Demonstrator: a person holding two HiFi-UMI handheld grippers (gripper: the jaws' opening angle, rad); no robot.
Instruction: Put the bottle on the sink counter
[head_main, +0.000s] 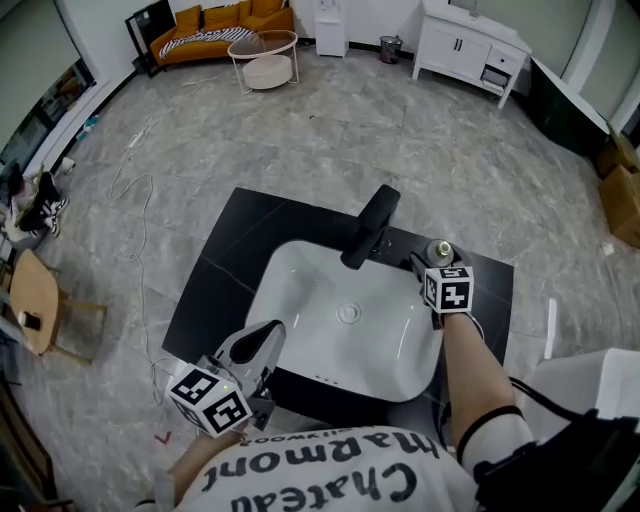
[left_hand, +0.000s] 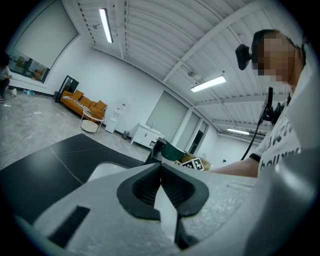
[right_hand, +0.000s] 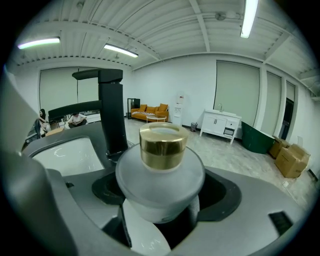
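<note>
A frosted white bottle (right_hand: 160, 172) with a gold cap (right_hand: 162, 144) sits between the jaws of my right gripper (right_hand: 162, 195), which is shut on it. In the head view the bottle (head_main: 438, 250) and right gripper (head_main: 431, 263) are over the back right of the black sink counter (head_main: 230, 250), just right of the black faucet (head_main: 372, 225). Whether the bottle touches the counter cannot be told. My left gripper (head_main: 262, 336) hangs by the front left rim of the white basin (head_main: 300, 290). Its jaws meet at the tip with nothing between them (left_hand: 161, 167).
The faucet (right_hand: 112, 110) stands close to the left of the bottle. On the floor beyond are a round table (head_main: 265, 58), an orange sofa (head_main: 220, 25), a white cabinet (head_main: 470, 50), cardboard boxes (head_main: 625, 190), a wooden chair (head_main: 35, 300) and a loose cable (head_main: 135, 200).
</note>
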